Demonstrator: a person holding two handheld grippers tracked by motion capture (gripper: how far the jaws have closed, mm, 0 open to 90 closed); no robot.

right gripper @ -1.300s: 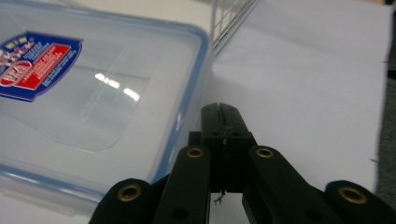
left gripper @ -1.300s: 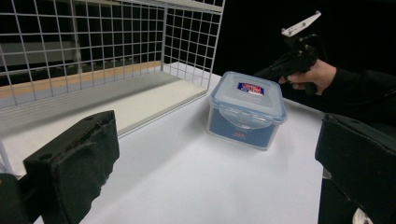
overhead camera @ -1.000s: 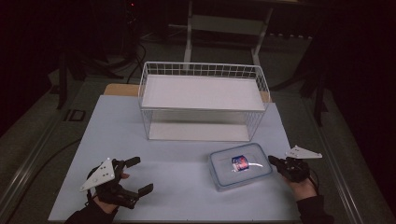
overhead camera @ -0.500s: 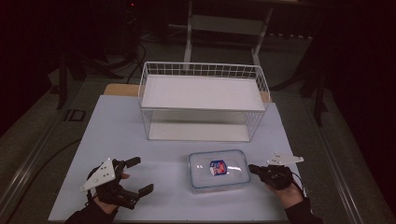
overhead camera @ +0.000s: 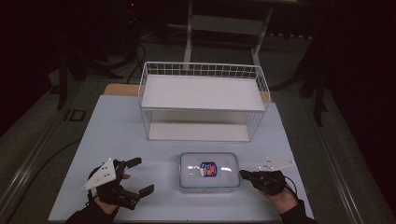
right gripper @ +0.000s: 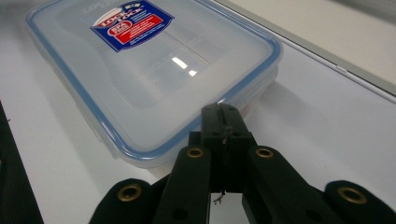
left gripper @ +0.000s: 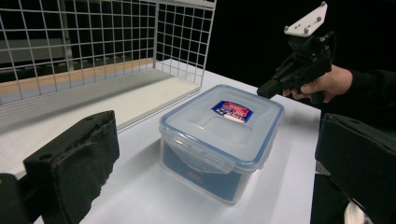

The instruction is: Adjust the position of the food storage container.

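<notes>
Left tongs [overhead camera: 138, 176] spread wide apart, empty, low over the pale worktop [overhead camera: 112, 130], facing the clear rectangular plastic box with blue-rimmed snap lid and red-blue label [overhead camera: 209, 171]. Box in mid-worktop, just in front of the white wire basket [overhead camera: 203, 102]. Right tongs [overhead camera: 244, 174] pressed together, tips at the box's right end, apparently nudging it. Best to push low and square on the wall, slowly, so no skewing or riding up onto the lid

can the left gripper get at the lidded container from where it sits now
Probably yes: the left gripper has its jaws wide open and facing the container, with only bare table between them. The right gripper, jaws shut, sits at the opposite side.
</notes>
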